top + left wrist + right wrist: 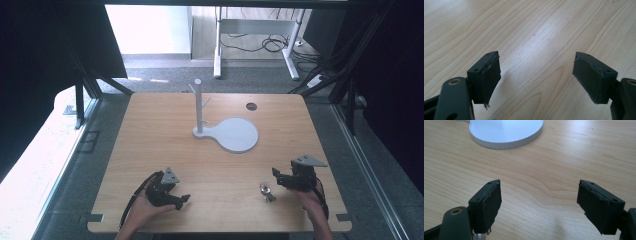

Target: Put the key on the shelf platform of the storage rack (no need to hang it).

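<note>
Metal keyring-like piece (267,192) lies on the table (215,165) just left of our right gripper (278,176), well clear of the left gripper (184,200); both jaws open, empty.

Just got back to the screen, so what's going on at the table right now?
A person holds a tool in each hand near the table's front edge. The left tool and the right tool are both open and hold nothing. A small shiny metal object lies on the wood beside the right tool, untouched. Farther back stands a white stand with a pegged post, nothing hanging on it.
</note>
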The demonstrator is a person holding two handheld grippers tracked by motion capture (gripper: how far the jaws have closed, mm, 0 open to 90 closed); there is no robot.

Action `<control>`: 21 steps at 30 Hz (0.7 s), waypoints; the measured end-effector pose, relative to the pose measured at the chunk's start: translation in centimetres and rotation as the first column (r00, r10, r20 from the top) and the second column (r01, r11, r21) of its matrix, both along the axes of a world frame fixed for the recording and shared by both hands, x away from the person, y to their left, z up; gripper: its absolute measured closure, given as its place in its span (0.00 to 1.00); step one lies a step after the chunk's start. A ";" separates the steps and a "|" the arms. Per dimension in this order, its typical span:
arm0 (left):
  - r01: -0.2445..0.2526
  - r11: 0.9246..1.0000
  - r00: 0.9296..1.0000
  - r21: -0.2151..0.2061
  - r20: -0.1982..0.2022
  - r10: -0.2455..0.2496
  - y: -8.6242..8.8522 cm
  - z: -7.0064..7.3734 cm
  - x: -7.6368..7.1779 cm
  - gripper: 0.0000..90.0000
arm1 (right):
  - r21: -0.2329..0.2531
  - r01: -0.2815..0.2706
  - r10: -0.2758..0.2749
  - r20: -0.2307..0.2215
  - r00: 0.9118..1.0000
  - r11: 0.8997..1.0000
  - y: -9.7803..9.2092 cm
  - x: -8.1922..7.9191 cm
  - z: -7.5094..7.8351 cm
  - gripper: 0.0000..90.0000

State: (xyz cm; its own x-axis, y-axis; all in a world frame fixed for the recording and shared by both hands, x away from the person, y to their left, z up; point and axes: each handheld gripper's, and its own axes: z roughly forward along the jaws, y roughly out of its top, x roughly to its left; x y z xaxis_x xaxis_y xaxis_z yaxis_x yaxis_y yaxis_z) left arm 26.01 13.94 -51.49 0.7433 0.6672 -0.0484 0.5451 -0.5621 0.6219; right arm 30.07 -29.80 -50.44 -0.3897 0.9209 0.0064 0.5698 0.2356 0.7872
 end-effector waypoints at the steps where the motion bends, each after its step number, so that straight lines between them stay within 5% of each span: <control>1: -0.001 1.000 1.000 0.003 0.000 0.001 0.0 0.0 0.0 0.25 | 0.000 -0.002 0.002 -0.005 1.000 1.000 0.0 0.0 0.0 0.23; 21: 0.016 1.000 1.000 0.024 -0.006 -0.016 -0.5 -0.3 0.0 0.25 | 0.013 -0.025 0.025 -0.018 1.000 1.000 0.3 -0.1 -0.3 0.31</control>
